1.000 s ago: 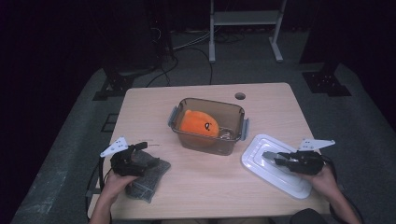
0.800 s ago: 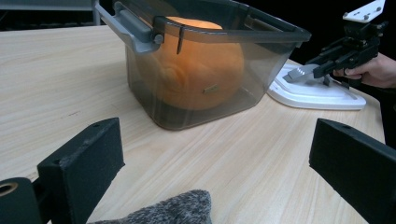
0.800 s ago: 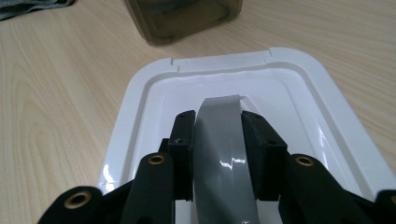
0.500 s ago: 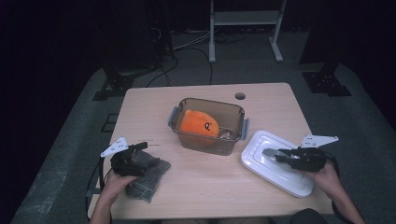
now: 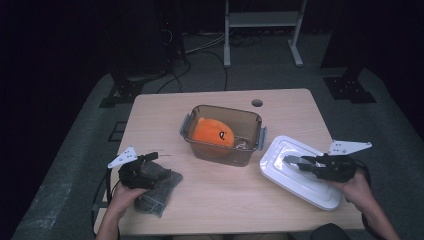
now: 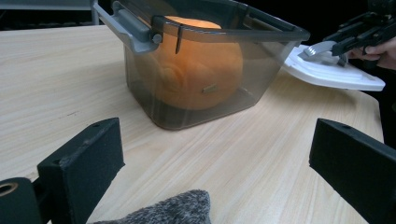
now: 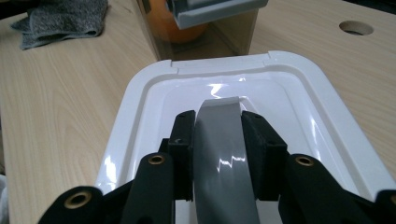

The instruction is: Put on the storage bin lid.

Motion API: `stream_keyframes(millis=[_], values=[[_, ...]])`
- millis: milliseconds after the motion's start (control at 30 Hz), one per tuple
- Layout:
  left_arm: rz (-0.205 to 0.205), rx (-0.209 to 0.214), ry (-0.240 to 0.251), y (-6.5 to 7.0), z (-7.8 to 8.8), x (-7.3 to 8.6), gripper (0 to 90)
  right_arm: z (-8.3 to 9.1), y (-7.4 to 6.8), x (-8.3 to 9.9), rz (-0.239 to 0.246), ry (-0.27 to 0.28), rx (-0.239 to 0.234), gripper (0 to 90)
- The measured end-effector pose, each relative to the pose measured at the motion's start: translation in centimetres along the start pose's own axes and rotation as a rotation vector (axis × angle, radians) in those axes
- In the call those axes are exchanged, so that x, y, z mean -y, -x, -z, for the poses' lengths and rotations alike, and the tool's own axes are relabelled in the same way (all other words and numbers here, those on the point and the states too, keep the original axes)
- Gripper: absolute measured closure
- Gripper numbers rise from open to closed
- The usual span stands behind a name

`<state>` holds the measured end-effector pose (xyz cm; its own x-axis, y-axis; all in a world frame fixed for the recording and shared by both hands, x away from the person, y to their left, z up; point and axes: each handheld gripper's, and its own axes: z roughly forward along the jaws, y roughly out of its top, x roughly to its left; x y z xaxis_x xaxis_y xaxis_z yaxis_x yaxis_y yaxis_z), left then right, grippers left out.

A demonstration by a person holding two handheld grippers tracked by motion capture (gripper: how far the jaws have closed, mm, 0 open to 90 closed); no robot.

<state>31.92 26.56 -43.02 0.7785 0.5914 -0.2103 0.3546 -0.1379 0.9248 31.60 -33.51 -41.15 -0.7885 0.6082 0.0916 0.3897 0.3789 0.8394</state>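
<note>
No readable writing: white lid (image 7: 299,88), clear container (image 5: 223,134).

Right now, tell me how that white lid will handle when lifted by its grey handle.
The white lid looks rigid moulded plastic, so it probably stays flat. Its glossy grey handle may slip between the jaws. Held at the middle, it likely hangs fairly level.

Dark room, grey floor (image 5: 75,165), white rack (image 5: 262,20), floor cables (image 5: 200,47)

You have the tub (image 5: 223,135) mid-table with the plush toy (image 5: 212,132) inside it, the lid (image 5: 300,172) to its right (nearer your edge) and the cloth (image 5: 157,187) at front left.
</note>
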Motion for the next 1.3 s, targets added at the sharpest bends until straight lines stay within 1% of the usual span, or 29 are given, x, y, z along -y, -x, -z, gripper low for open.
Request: stream_keyframes(millis=[200, 533, 700, 833, 1067, 1167, 1233, 1300], values=[[0.000, 0.001, -0.001, 0.0, -0.1, 0.0, 2.5, 1.1, -0.1, -0.6, 0.003, 0.015, 0.001, 65.3], [0.002, 0.001, -0.003, 0.1, -0.1, 0.0, 2.5, 2.8, -0.6, -2.0, 0.035, 0.026, 0.001, 65.3], [0.001, 0.003, -0.003, 0.0, -0.1, 0.0, 2.5, 3.5, -0.9, -2.9, 0.036, 0.045, -0.002, 65.3], [-0.001, 0.002, -0.005, 0.0, -0.1, 0.0, 2.5, 3.9, -1.1, -3.9, 0.047, 0.065, -0.013, 65.3], [0.001, 0.002, 0.000, 0.0, -0.1, 0.0, 2.5, 3.8, -1.7, -6.2, 0.075, 0.081, -0.046, 65.3], [-0.001, 0.002, -0.001, 0.0, 0.0, 0.0, 2.5, 3.4, -2.0, -7.3, 0.092, 0.077, -0.058, 65.3], [0.000, 0.002, 0.002, 0.0, 0.0, 0.0, 2.5, 3.1, -2.1, -7.9, 0.091, 0.083, -0.074, 65.4], [0.000, 0.001, 0.002, -0.1, 0.0, 0.0, 2.5, 2.8, -2.2, -8.5, 0.102, 0.082, -0.081, 65.4]])
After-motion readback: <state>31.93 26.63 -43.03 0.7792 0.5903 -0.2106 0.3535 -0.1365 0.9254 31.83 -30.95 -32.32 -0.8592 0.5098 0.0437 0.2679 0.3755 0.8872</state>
